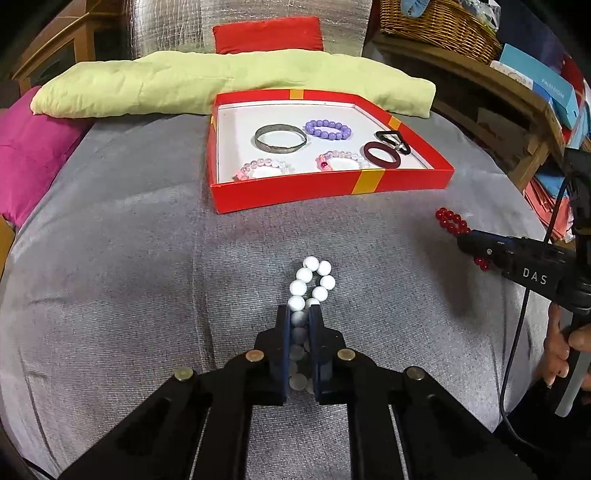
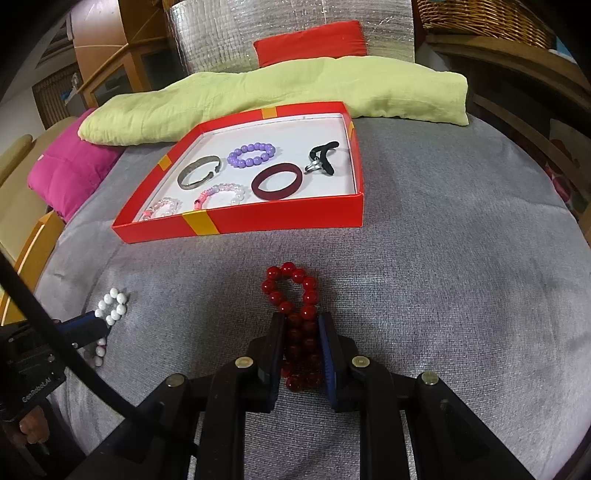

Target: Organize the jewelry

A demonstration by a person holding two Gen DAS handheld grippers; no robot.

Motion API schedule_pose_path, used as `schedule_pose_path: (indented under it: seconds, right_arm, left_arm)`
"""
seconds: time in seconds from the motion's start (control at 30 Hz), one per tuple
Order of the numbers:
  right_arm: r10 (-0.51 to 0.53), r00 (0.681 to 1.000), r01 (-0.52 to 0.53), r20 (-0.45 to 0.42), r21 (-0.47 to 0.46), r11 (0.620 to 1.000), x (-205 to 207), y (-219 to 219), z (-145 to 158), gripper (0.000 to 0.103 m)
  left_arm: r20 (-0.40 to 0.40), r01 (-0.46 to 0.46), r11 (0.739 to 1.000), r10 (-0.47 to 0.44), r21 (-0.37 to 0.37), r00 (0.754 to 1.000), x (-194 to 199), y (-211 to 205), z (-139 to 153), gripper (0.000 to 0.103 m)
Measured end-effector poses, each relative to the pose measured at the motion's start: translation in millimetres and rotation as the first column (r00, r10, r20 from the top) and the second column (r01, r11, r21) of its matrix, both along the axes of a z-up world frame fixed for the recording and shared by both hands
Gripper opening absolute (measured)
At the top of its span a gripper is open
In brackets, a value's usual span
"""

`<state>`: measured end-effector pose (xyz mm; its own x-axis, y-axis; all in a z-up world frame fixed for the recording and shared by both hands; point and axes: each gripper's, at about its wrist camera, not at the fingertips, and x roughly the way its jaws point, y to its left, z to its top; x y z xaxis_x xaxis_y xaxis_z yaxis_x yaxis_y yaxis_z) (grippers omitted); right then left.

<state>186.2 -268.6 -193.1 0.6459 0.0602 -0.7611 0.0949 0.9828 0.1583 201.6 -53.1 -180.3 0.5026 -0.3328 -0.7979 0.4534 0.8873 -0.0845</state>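
Grey cushioned surface (image 1: pixel 129 258), green pillow (image 1: pixel 184 85) and red cushion (image 1: pixel 267 33) at the far end. Left hand-held gripper (image 1: pixel 300 314) clamped on a white bead bracelet (image 1: pixel 312 280), squeezed into a long loop running straight ahead out of the jaws. Right hand-held gripper (image 2: pixel 302 325) likewise pinching a red bead bracelet (image 2: pixel 291 291), loop stretched forward. Red box (image 1: pixel 288 192) straight ahead of both, farther up the surface, slightly right of the left gripper, slightly left of the right. Already inside: metal bangle (image 1: pixel 280 142), purple bead bracelet (image 1: pixel 328 130), dark red ring (image 1: pixel 380 155). Roughly equal reach for either hand; likely next, lift and carry forward over the near wall.
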Motion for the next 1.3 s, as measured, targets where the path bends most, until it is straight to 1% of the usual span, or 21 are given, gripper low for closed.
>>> schedule_pose_path:
  seconds: [0.13,0.3,0.4,0.5,0.63,0.77,0.83,0.87,0.9,0.93,0.97,1.0,1.07,1.13,1.17,1.27,1.3]
  right_arm:
    - [-0.005,1.0,0.005,0.015,0.061,0.998,-2,-4,3,0.02]
    - [-0.023,0.999,0.019,0.034,0.129,0.991,-5,-12,5,0.02]
    - [-0.024,0.998,0.016,0.055,0.155,0.988,-6,-13,10,0.02]
    - [-0.023,0.998,0.014,0.053,0.163,0.987,-6,-13,10,0.02]
    - [-0.022,0.998,0.012,0.059,0.164,0.986,-7,-13,12,0.02]
    - [-0.036,0.999,0.033,0.016,0.156,0.987,-4,-15,7,0.02]
    - [-0.038,0.999,0.038,-0.005,0.153,0.987,-3,-16,5,0.022]
    - [-0.037,0.999,0.038,-0.011,0.162,0.986,-2,-17,4,0.027]
    - [-0.037,0.999,0.039,-0.014,0.171,0.984,-2,-17,3,0.038]
    - [-0.034,0.999,0.036,-0.012,0.177,0.984,-2,-17,3,0.047]
    - [-0.028,1.0,0.029,-0.005,0.178,0.984,-2,-15,4,0.062]
    - [-0.025,1.0,0.023,0.01,0.163,0.986,-3,-12,6,0.066]
    - [-0.011,1.0,0.008,0.026,0.127,0.992,-4,-6,8,0.067]
    - [0.009,1.0,-0.011,0.017,0.112,0.994,-2,0,6,0.066]
    - [0.014,1.0,-0.015,0.013,0.102,0.995,-1,3,4,0.064]
    - [0.019,1.0,-0.02,0.019,0.033,0.999,0,11,2,0.05]
    - [0.021,1.0,-0.021,0.019,0.02,1.0,1,13,2,0.048]
  left_arm:
    - [0.006,-0.018,1.0,0.018,-0.015,1.0,3,2,2,0.01]
    - [0.028,-0.035,0.998,0.036,-0.057,0.999,3,8,9,0.01]
    - [0.031,-0.034,0.998,0.036,-0.061,0.999,3,9,9,0.01]
    - [0.024,-0.041,0.998,0.042,-0.057,0.999,4,9,8,0.01]
    - [0.038,-0.049,0.997,0.051,-0.058,0.998,4,11,10,0.01]
    - [0.031,-0.046,0.998,0.047,-0.05,0.998,4,10,8,0.01]
    - [0.031,-0.047,0.998,0.048,-0.044,0.998,4,9,7,0.01]
    - [0.03,-0.048,0.998,0.049,-0.042,0.998,4,9,7,0.01]
    - [0.03,-0.049,0.998,0.05,-0.04,0.998,4,9,7,0.01]
    - [0.031,-0.051,0.998,0.052,-0.038,0.998,4,9,7,0.01]
    - [0.032,-0.054,0.998,0.055,-0.035,0.998,4,9,7,0.01]
    - [0.033,-0.057,0.998,0.058,-0.033,0.998,5,10,7,0.01]
    - [0.034,-0.068,0.997,0.068,-0.027,0.997,5,10,7,0.01]
    - [0.037,-0.077,0.997,0.077,-0.016,0.996,5,11,7,0.01]
    - [0.038,-0.081,0.997,0.081,-0.012,0.996,5,11,7,0.01]
    - [0.043,-0.082,0.997,0.083,-0.014,0.996,5,12,8,0.01]
    - [0.046,-0.083,0.996,0.083,-0.012,0.995,4,12,9,0.01]
